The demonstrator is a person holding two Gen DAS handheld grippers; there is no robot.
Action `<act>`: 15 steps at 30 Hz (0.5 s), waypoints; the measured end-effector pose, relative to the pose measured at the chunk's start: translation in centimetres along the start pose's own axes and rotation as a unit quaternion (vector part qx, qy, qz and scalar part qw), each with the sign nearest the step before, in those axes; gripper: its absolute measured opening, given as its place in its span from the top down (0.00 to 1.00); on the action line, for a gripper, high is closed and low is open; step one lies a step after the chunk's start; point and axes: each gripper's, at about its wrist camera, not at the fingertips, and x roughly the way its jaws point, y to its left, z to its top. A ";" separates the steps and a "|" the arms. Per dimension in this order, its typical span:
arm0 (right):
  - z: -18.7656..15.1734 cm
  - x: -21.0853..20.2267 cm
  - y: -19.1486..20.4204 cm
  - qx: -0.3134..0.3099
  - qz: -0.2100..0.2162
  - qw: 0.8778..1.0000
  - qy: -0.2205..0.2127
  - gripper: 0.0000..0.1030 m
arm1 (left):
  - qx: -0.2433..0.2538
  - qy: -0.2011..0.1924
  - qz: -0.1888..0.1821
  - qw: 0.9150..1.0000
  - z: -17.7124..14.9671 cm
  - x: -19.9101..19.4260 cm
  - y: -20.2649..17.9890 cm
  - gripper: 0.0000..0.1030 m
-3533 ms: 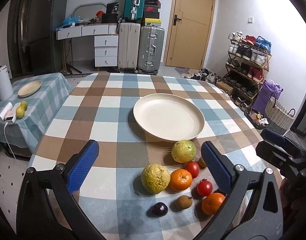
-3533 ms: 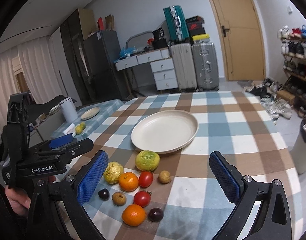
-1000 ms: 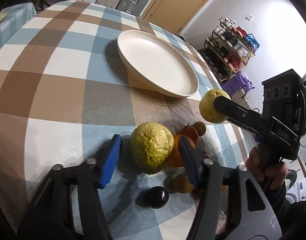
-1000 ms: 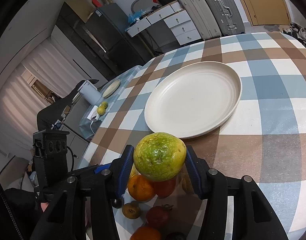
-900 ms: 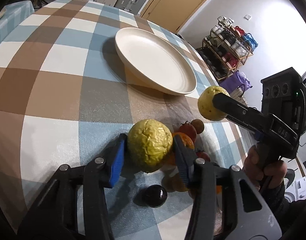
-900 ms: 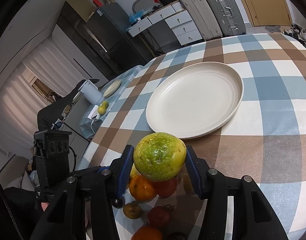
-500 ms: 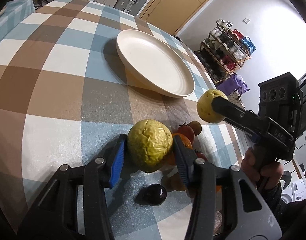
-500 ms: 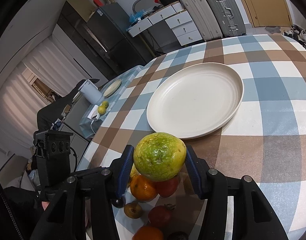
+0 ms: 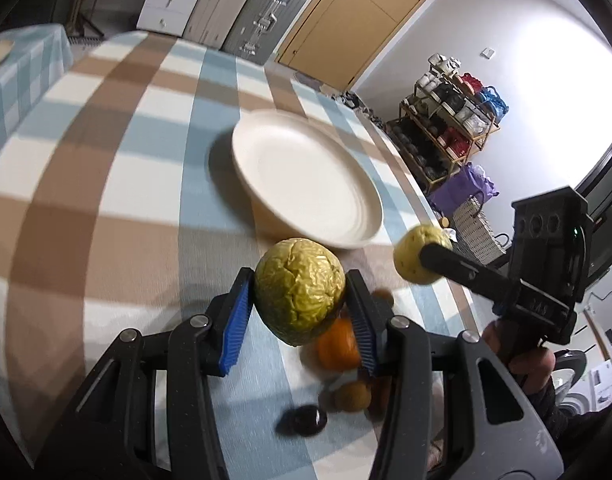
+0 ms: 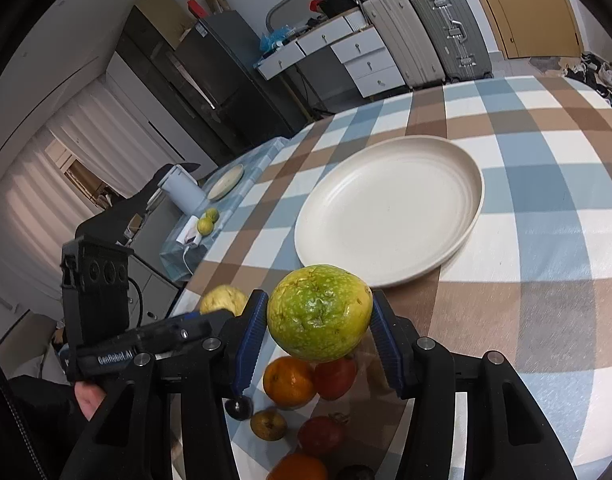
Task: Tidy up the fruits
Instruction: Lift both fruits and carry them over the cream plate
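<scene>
My left gripper (image 9: 300, 314) is shut on a wrinkled yellow fruit (image 9: 299, 296) and holds it above the checked table, short of the cream plate (image 9: 306, 178). My right gripper (image 10: 318, 326) is shut on a green-yellow fruit (image 10: 320, 312), lifted just in front of the plate (image 10: 390, 208). Each gripper shows in the other's view: the right one holding its fruit (image 9: 416, 255), the left one with its yellow fruit (image 10: 222, 300). Below lie an orange (image 10: 288, 380), red tomatoes (image 10: 336, 376), a brown fruit (image 10: 268, 424) and a dark plum (image 9: 306, 420).
A side table (image 10: 226, 200) at the left holds a white kettle (image 10: 182, 192), a small plate and two green fruits. Suitcases and drawers stand at the back wall. A shoe rack (image 9: 454, 120) and a wicker basket (image 9: 476, 228) stand to the right of the table.
My left gripper closed on the wrinkled yellow fruit and has lifted it off the table toward the plate. My right gripper keeps its green-yellow fruit raised, nearly still.
</scene>
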 end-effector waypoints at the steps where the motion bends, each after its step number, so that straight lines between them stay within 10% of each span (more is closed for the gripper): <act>1: 0.2 -0.1 0.0 0.000 0.000 1.000 -0.002 0.49 | 0.003 -0.002 0.000 1.000 0.5 0.0 -0.2 0.58; 15: 7.0 -1.9 -0.6 -0.025 -0.013 0.998 -0.048 0.49 | 0.022 -0.028 -0.018 0.999 10.3 2.9 -2.9 0.58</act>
